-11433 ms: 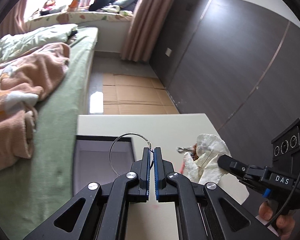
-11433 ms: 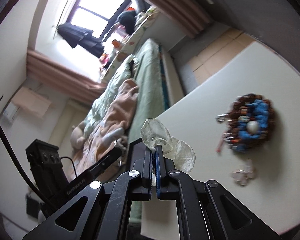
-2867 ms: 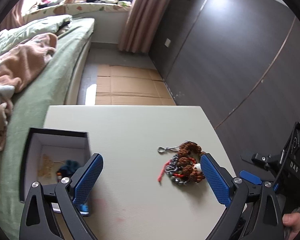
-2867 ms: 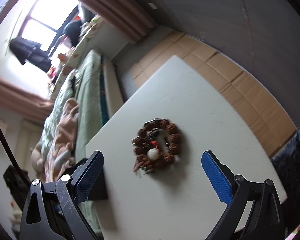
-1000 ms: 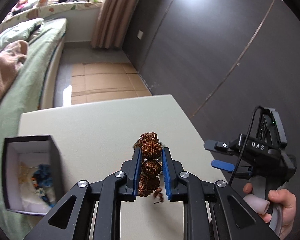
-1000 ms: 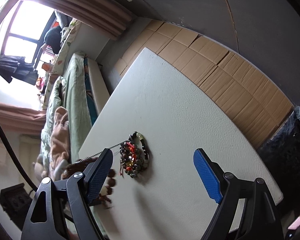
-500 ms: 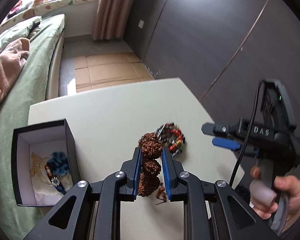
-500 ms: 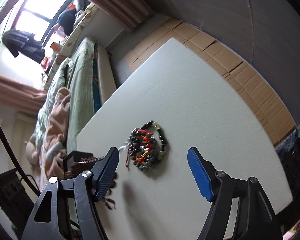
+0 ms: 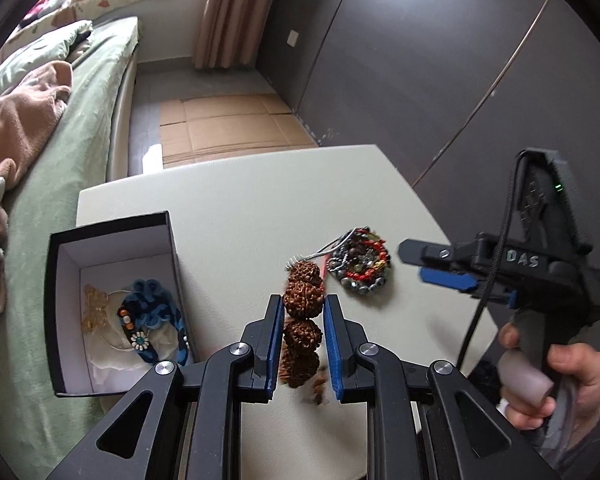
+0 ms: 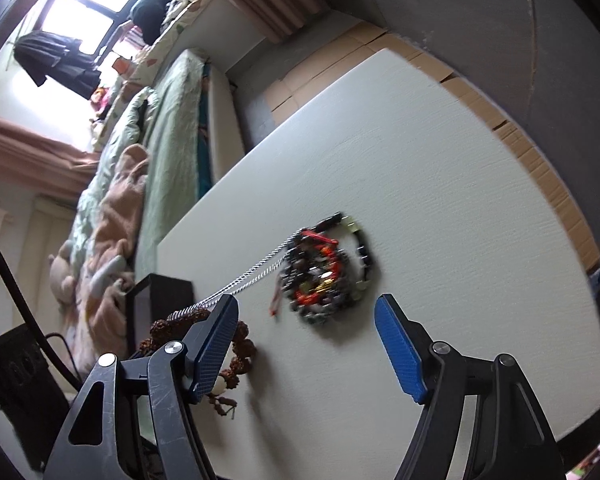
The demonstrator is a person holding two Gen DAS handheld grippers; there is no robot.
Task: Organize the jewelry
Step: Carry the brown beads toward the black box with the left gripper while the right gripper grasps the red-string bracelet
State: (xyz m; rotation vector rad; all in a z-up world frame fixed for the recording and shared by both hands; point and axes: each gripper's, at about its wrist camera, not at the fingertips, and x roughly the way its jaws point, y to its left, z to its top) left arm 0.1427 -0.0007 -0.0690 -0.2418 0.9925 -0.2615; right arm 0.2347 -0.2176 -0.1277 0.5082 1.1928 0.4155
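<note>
- Left wrist view: left hand-held gripper (image 9: 303,320) clamps a brown bead string (image 9: 303,308) above the tabletop (image 9: 240,216), beside the box (image 9: 112,304); bracelets (image 9: 360,266) lie ahead.
- Right wrist view: right hand-held gripper (image 10: 306,344), tilted, spread wide, near bracelets (image 10: 326,276) on the tabletop.

Both wrist views overlook table (image 9: 236,208), sharing bracelets (image 10: 324,276)

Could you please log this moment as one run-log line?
left gripper: shut on brown seed bracelet | right gripper: open, near bead pile | box: open, holds blue piece
</note>
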